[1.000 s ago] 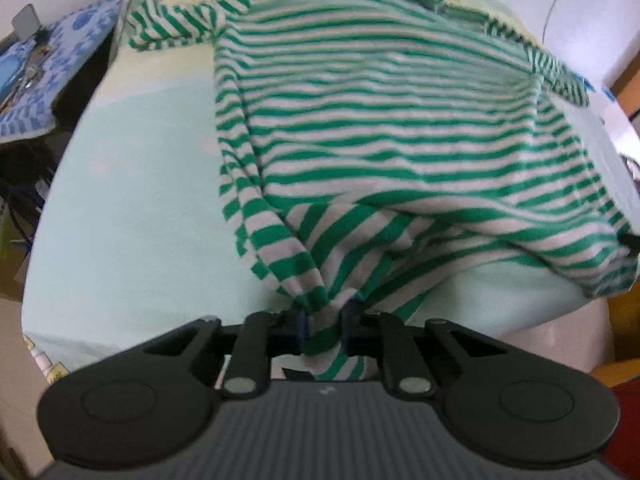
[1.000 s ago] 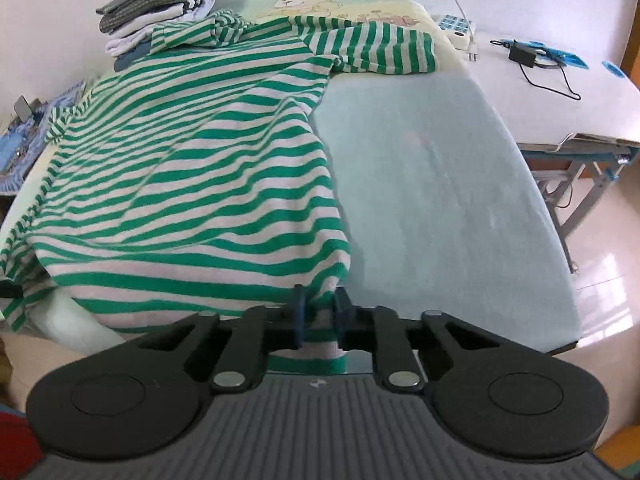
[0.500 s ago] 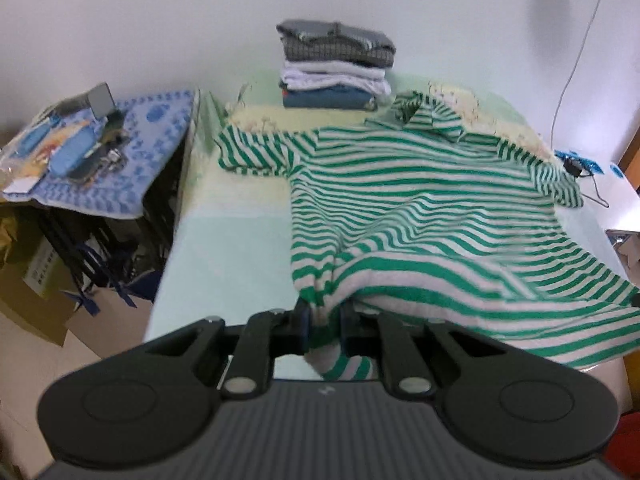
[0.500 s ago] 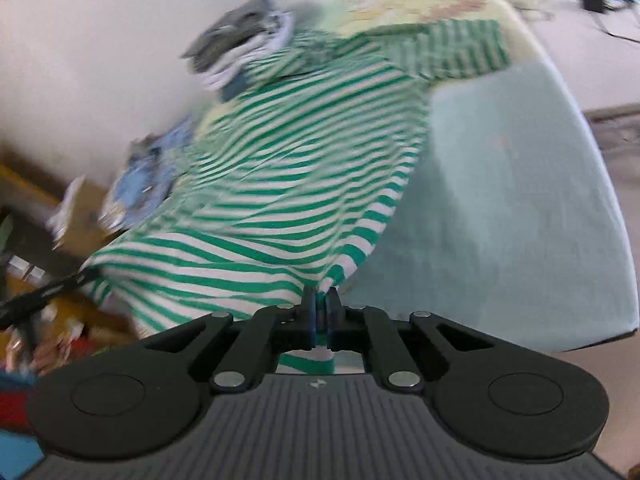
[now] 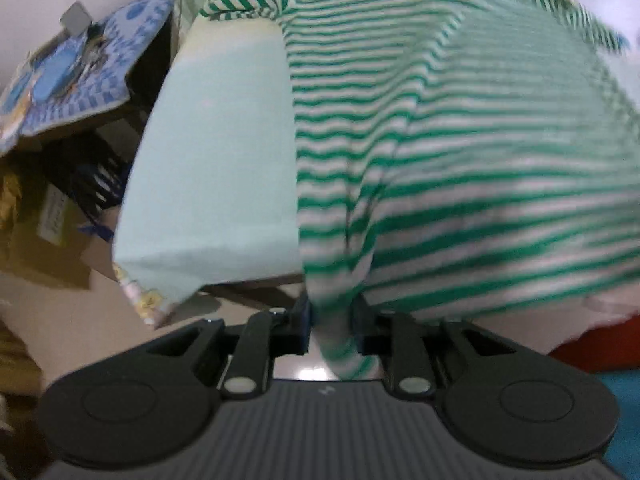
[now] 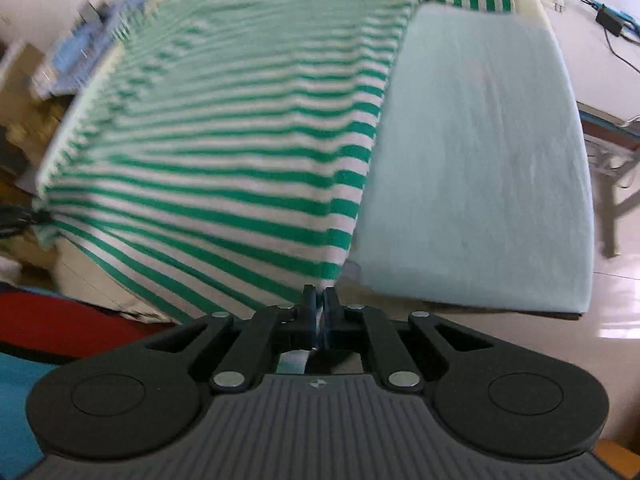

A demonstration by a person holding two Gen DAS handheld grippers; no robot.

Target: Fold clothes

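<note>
The green-and-white striped knit shirt (image 5: pixel 460 140) lies spread over the pale mint padded table (image 5: pixel 224 140), its hem off the near edge. The left gripper (image 5: pixel 331 326) pinches bunched hem; the right gripper (image 6: pixel 319 312) is clamped on the hem corner. Only the left view shows a blue patterned cloth (image 5: pixel 80 68) beside the table; only the right shows a black cable (image 6: pixel 616 36).

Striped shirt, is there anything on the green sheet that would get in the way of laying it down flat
Nothing visible does. Both tongs, left and right, are shut on the striped shirt's hem, and the bare green sheet beside it shows no objects. What lies under the shirt itself is hidden.
</note>
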